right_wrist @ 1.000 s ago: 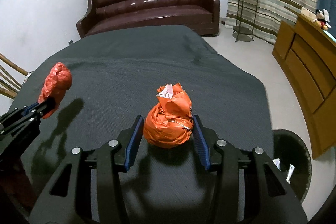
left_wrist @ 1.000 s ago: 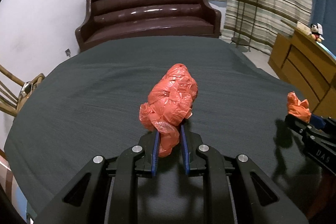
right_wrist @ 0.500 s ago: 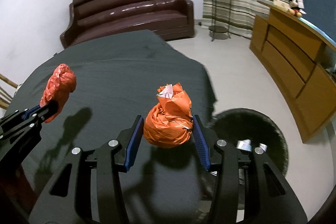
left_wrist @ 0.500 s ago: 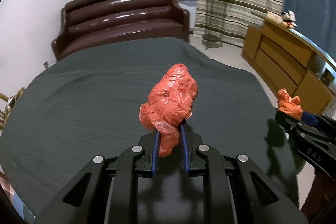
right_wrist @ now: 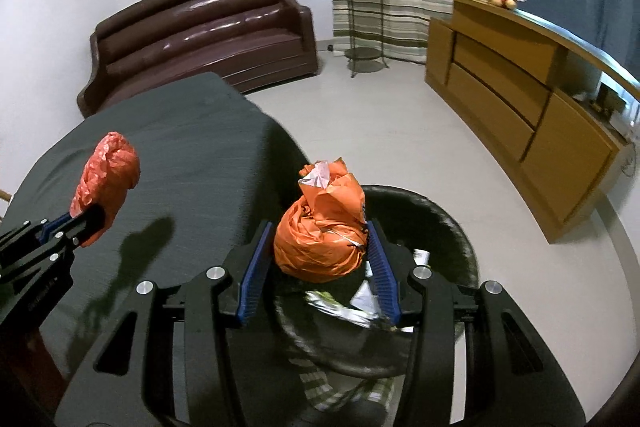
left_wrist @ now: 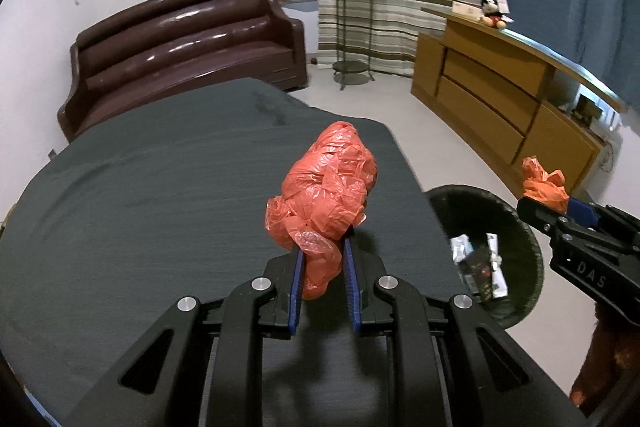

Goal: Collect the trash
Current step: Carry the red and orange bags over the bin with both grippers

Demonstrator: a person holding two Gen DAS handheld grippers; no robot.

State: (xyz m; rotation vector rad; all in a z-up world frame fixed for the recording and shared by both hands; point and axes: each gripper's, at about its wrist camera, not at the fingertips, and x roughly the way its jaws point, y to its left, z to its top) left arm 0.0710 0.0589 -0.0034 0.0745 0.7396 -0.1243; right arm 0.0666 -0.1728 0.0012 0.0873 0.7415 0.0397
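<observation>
My left gripper [left_wrist: 322, 255] is shut on a crumpled red plastic bag [left_wrist: 328, 195], held above the dark grey table [left_wrist: 160, 211]. From the right wrist view the same red bag [right_wrist: 106, 183] shows at the left. My right gripper [right_wrist: 318, 251] is shut on a knotted orange bag [right_wrist: 322, 239] with white paper poking from its top. That orange bag hangs over the near rim of a black round bin [right_wrist: 448, 227] on the floor. The bin [left_wrist: 516, 227] holds several silver wrappers [left_wrist: 478, 267], and the orange bag [left_wrist: 544, 183] shows at the right in the left wrist view.
A brown leather sofa [left_wrist: 180, 55] stands behind the table. A wooden sideboard [left_wrist: 508, 107] with a plush toy [left_wrist: 494, 13] runs along the right wall. A metal plant stand [left_wrist: 352, 27] is by the striped curtains. Pale floor [right_wrist: 400, 131] lies between table and sideboard.
Both grippers have swung right with their bags. The right one has passed from over the table to over the bin, and the bin has come into the left wrist view.
</observation>
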